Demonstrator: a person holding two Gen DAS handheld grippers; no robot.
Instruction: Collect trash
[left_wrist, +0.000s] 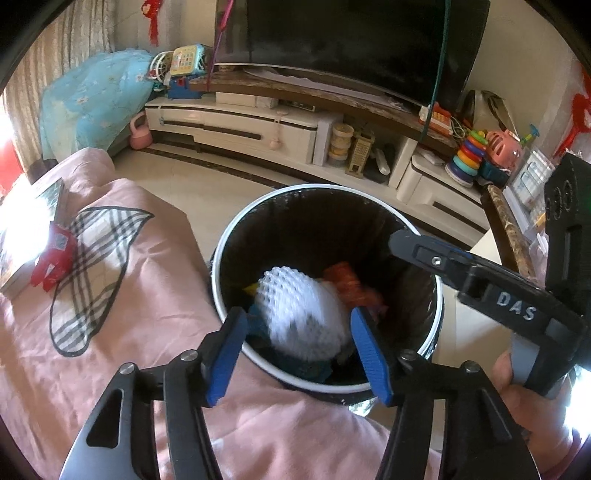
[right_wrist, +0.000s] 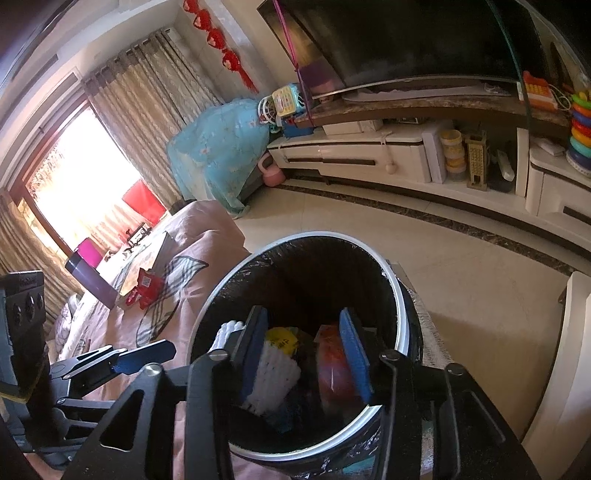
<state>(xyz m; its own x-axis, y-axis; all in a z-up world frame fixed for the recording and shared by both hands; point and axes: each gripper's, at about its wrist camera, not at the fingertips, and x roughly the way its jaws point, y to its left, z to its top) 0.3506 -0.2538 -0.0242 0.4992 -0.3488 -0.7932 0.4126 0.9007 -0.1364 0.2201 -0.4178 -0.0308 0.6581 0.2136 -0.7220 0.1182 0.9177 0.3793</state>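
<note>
A round bin (left_wrist: 236, 229) with a white rim and black liner stands beside a pink-covered bed; it also shows in the right wrist view (right_wrist: 400, 295). Inside lie a white foam net (left_wrist: 303, 314), an orange wrapper (left_wrist: 347, 280) and other scraps. My left gripper (left_wrist: 299, 350) is open above the bin's near rim, the blurred foam net between its blue pads without touching them. My right gripper (right_wrist: 304, 350) is open over the bin, empty. The foam net (right_wrist: 273, 373) and orange wrapper (right_wrist: 332, 369) lie below it. A red wrapper (left_wrist: 53, 260) lies on the bed.
A checked fish-shaped patch (left_wrist: 92, 273) marks the pink bed cover (left_wrist: 147, 332). A book (left_wrist: 26, 229) lies under the red wrapper. A TV stand (left_wrist: 258, 125) with toys runs along the far wall. Cream tile floor (right_wrist: 461, 266) surrounds the bin.
</note>
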